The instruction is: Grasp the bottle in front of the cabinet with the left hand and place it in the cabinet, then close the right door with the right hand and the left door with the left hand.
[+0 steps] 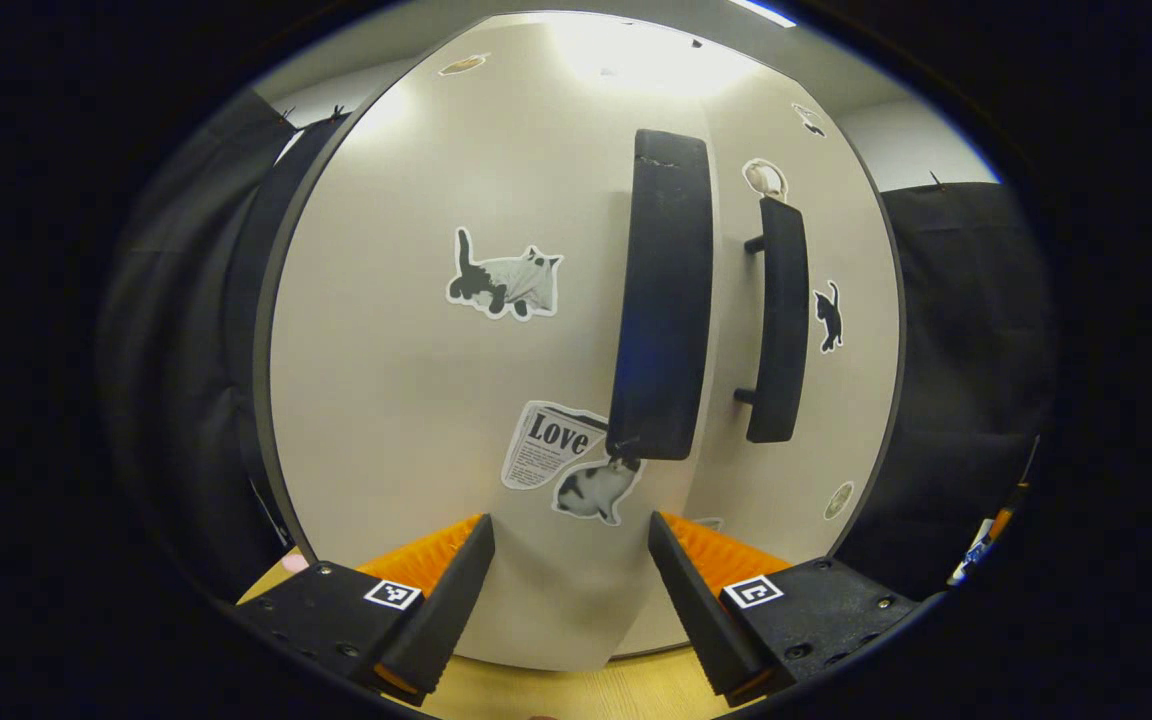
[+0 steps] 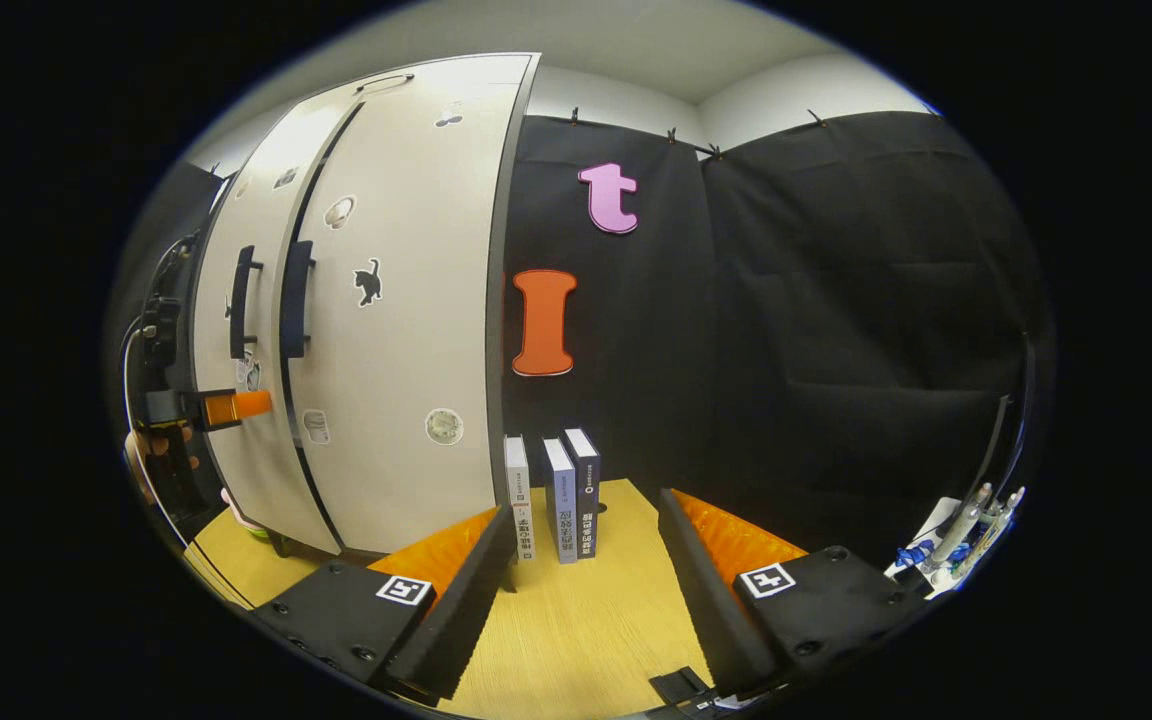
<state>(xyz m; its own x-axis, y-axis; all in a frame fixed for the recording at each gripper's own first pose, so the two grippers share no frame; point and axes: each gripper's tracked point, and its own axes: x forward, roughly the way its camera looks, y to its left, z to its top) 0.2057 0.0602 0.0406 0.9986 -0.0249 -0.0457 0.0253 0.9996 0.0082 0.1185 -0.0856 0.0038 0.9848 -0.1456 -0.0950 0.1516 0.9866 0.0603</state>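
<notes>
Cabinet [image 2: 406, 300]: two doors (three books [image 2: 558, 495])

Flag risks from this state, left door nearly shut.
1. The left gripper is open right against the left door; pushing further may shove the cabinet.
2. Its fingers flank the door face, near the left handle, and could snag.
3. The right gripper hangs open near the books; a swing could topple them.
</notes>
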